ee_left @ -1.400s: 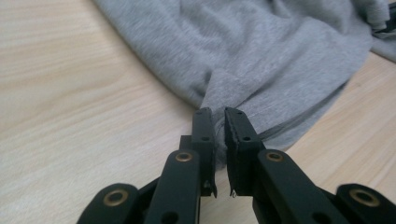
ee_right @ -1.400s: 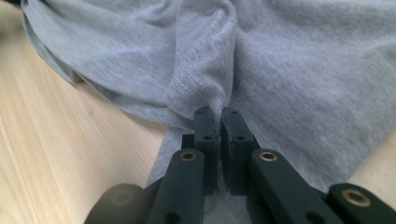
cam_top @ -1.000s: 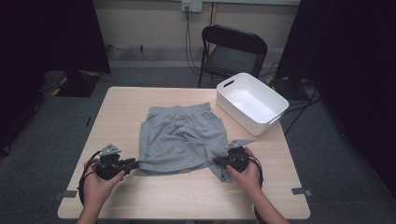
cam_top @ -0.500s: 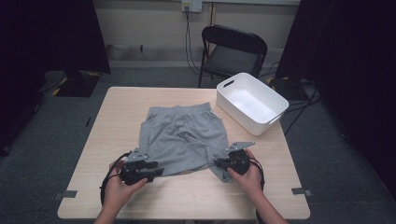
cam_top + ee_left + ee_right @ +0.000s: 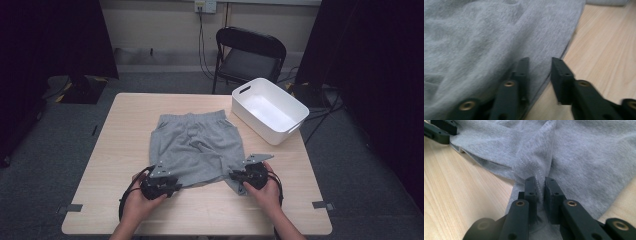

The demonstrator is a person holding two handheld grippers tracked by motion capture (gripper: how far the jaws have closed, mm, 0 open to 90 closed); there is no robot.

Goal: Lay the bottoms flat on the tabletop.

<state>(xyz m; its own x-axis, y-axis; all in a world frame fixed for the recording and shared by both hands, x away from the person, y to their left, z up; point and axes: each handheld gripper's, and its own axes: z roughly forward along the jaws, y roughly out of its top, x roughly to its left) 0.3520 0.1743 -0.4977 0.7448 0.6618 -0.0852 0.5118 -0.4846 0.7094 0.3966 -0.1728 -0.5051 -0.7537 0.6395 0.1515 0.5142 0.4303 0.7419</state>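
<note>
Shorts (image 5: 196, 149): flat on table (image 5: 110, 150), grey.
Left gripper (image 5: 539, 67): jaws just closing, gap open over the hem.
Right gripper (image 5: 540, 185): pinching a shorts fold.

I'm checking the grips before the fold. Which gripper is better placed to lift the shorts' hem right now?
Right. The right gripper already pinches the grey shorts; the left gripper, jaws just closing, straddles the hem unclamped.

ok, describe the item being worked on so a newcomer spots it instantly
On the light wooden table, left of the white bin, lie grey shorts, waistband away from the person, hems toward both grippers. They are the table's one soft fabric item; the bin is rigid plastic.
</note>
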